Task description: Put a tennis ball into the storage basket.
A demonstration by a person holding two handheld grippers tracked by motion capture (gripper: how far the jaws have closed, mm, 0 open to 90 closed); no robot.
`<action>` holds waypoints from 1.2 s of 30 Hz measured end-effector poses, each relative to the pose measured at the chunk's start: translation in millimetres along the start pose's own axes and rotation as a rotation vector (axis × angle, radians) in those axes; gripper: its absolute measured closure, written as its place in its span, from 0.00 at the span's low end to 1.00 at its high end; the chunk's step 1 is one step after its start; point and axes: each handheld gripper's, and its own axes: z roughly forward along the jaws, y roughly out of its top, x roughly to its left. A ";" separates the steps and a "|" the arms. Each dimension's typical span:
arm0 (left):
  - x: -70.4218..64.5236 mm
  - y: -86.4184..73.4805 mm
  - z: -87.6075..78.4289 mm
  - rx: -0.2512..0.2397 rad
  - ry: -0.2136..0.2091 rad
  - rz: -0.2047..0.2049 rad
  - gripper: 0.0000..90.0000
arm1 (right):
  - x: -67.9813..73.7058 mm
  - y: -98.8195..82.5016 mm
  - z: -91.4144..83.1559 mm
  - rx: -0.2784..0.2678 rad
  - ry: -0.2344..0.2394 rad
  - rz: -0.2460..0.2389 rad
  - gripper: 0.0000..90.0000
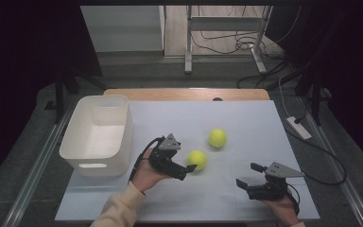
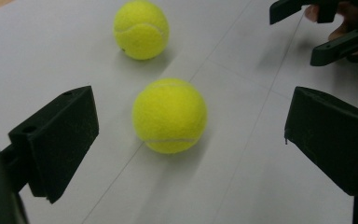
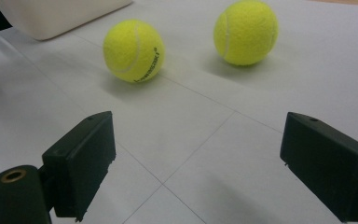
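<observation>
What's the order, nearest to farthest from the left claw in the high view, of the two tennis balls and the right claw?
1. Near tennis ball: just ahead of the open left claw, right at its tips.
2. Far tennis ball: farther back on the table and a bit right.
3. Right claw: off to the right, near the table's front edge.

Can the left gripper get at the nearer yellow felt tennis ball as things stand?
Probably yes. The left gripper is open, and the nearer yellow felt tennis ball lies on the white table mat just ahead, between its jaw lines. Nothing lies between; the second yellow tennis ball sits apart, farther off.
</observation>
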 end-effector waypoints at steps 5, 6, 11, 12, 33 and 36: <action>3.6 3.9 7.8 0.023 -0.001 0.000 0.03 | -0.2 -0.1 0.1 0.003 -0.003 -0.001 0.12; 3.8 4.4 9.8 0.029 -0.002 0.000 0.03 | -0.4 -0.1 0.2 0.003 -0.004 -0.001 0.12; 5.2 5.1 17.2 0.042 -0.011 -0.005 0.03 | -0.5 -0.1 0.3 0.002 -0.003 0.002 0.12; 5.1 5.4 20.2 0.045 -0.014 -0.009 0.03 | -0.6 0.0 0.3 0.002 -0.003 0.002 0.12; 11.9 8.6 63.3 0.160 -0.017 -0.017 0.01 | -1.1 0.1 0.0 0.000 -0.005 0.000 0.12; 13.3 7.7 67.2 0.178 -0.017 -0.018 0.01 | -1.4 0.3 0.7 0.000 -0.002 0.002 0.11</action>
